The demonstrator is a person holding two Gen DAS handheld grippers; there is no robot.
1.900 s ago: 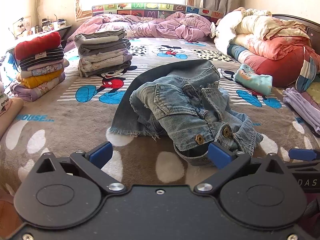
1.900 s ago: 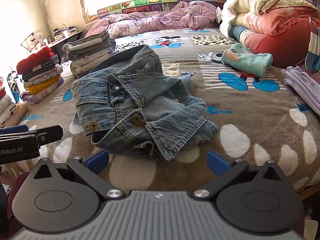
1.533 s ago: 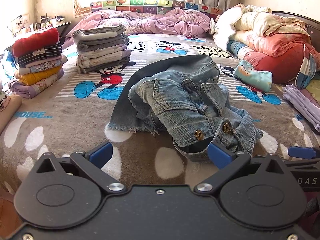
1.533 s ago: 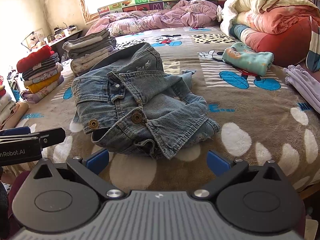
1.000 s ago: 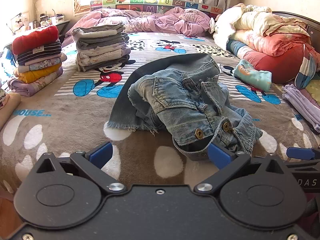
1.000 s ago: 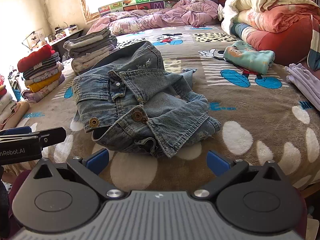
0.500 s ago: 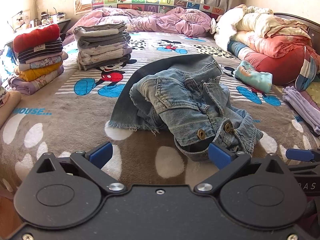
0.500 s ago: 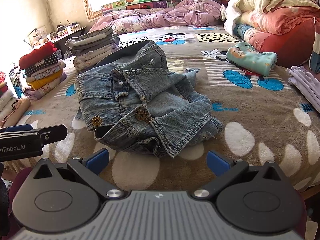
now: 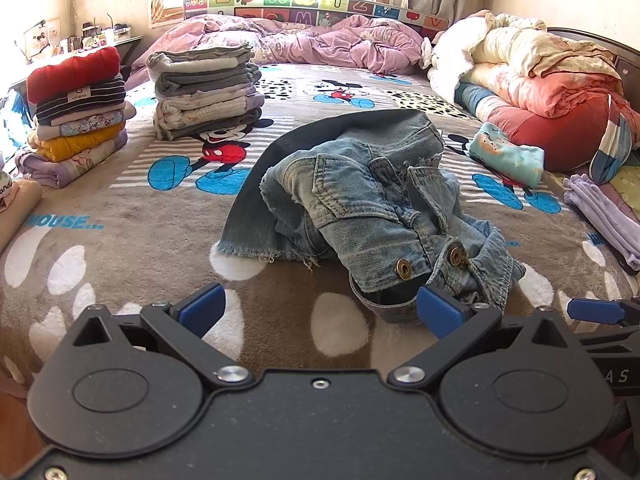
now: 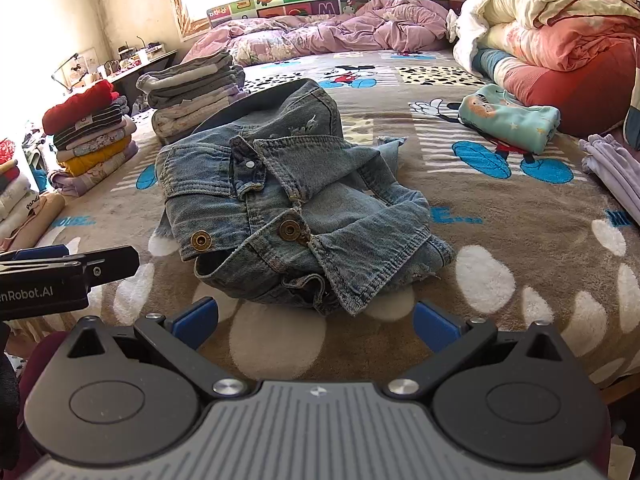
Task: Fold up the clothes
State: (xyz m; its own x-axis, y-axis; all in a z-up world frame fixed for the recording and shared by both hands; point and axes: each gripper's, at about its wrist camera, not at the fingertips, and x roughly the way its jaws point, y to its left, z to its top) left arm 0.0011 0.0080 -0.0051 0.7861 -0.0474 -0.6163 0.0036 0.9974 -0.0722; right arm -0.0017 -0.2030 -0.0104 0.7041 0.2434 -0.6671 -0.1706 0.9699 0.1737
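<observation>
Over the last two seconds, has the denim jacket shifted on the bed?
No. The denim jacket lies crumpled at the same spot on the blanket, beside the same white patches; only slight camera drift shows.

One crumpled denim jacket (image 9: 372,204) lies on one bed (image 9: 120,232), showing two brass snap buttons (image 9: 404,268). Two stacks of folded clothes (image 9: 204,88) stand behind it, with one teal folded garment (image 9: 506,156) and two open tongs (image 9: 320,312).

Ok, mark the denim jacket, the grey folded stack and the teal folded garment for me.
denim jacket (image 10: 340,216), right wrist view, on the front panel right of the snaps.
grey folded stack (image 9: 204,88), left wrist view, on its front face.
teal folded garment (image 10: 512,118), right wrist view, on its top surface.
</observation>
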